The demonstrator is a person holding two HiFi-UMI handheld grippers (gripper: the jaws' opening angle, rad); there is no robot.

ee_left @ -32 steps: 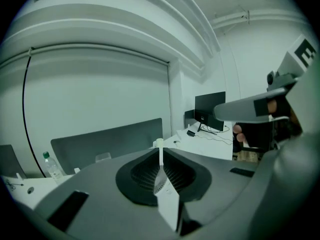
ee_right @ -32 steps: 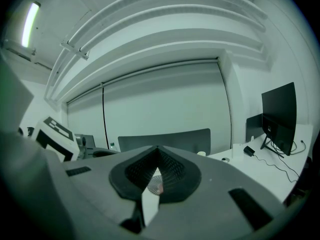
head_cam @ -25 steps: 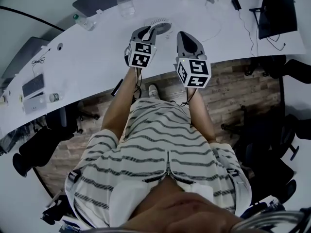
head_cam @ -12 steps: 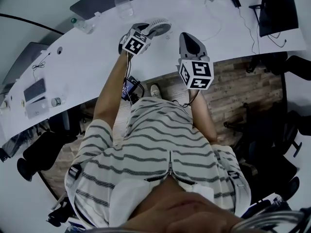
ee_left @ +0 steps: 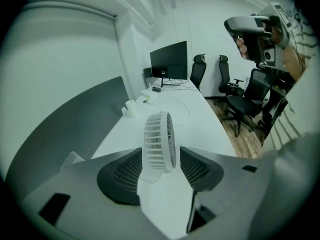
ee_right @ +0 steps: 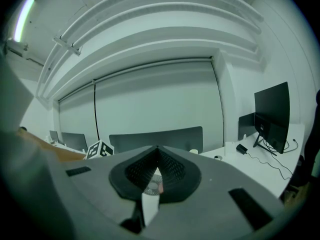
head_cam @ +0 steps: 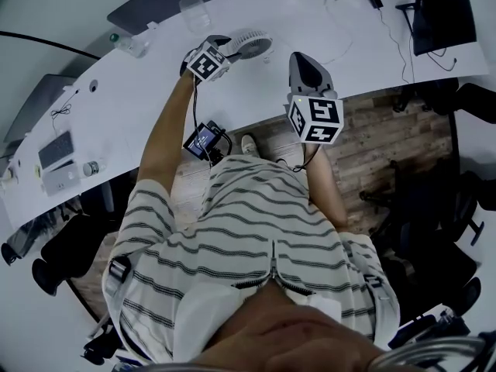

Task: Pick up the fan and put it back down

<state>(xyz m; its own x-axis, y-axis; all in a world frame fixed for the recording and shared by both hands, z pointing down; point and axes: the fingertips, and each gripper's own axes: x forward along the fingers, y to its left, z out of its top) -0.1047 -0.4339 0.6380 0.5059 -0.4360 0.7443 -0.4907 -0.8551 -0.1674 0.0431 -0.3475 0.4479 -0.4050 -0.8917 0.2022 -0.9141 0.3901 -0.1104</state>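
A small white fan [head_cam: 254, 43] stands upright on the long white desk [head_cam: 139, 91]. In the left gripper view the fan [ee_left: 160, 141] sits between the jaws of my left gripper [ee_left: 161, 159]. Those jaws are opening, with a gap showing on the fan's right side. From the head view, my left gripper [head_cam: 231, 47] reaches the fan from the left, over the desk. My right gripper [head_cam: 299, 59] hovers near the desk's front edge to the fan's right, with its jaw tips touching and nothing held. In its own view my right gripper [ee_right: 157, 149] points nearly level at the far wall.
A clear glass [head_cam: 194, 10] and a small bottle [head_cam: 128, 43] stand behind the fan on the left. A monitor [head_cam: 442, 14] with cables is at the right end. Office chairs [ee_left: 235, 91] line the wooden floor. A small device [head_cam: 205, 139] hangs at the person's waist.
My left gripper has moved further over the desk and lower, rolling as it went. Its arm now stretches out to the fan. The right gripper has stayed put.
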